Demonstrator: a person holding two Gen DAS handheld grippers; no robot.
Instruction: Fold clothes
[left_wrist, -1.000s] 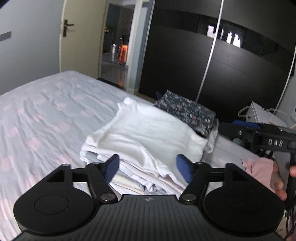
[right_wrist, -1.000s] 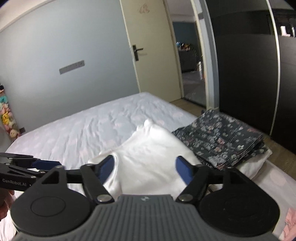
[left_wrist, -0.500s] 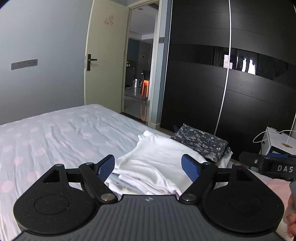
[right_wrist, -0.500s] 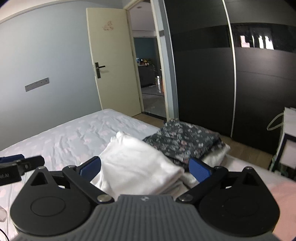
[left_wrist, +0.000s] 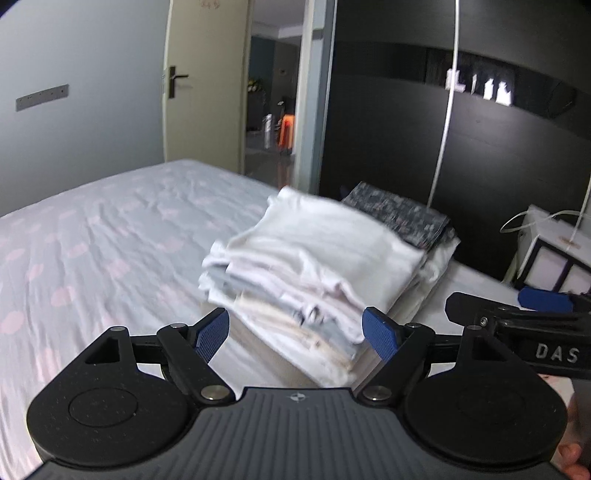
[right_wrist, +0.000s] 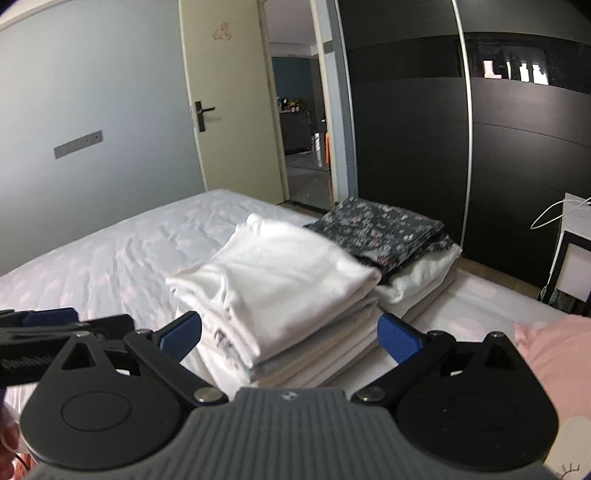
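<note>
Stack (right_wrist: 280, 295) of folded whites lies on the bed (left_wrist: 110, 236), floral pile (right_wrist: 384, 230) just behind it. Left gripper (left_wrist: 297, 332) and right gripper (right_wrist: 290, 334) hover before it, jaws spread, empty. A careless nudge could topple the stack's loose edges.

A pale grey wall (right_wrist: 92, 92) filled the upper left of the frame, with a grey switch plate (right_wrist: 77, 144) on it. Right of it a cream door (right_wrist: 221, 110) with a dark handle (right_wrist: 201, 115) stood open onto a dim room beyond. A black sliding wardrobe (right_wrist: 517, 147) took up the right side. A white box (left_wrist: 554, 251) sat at the right edge.
</note>
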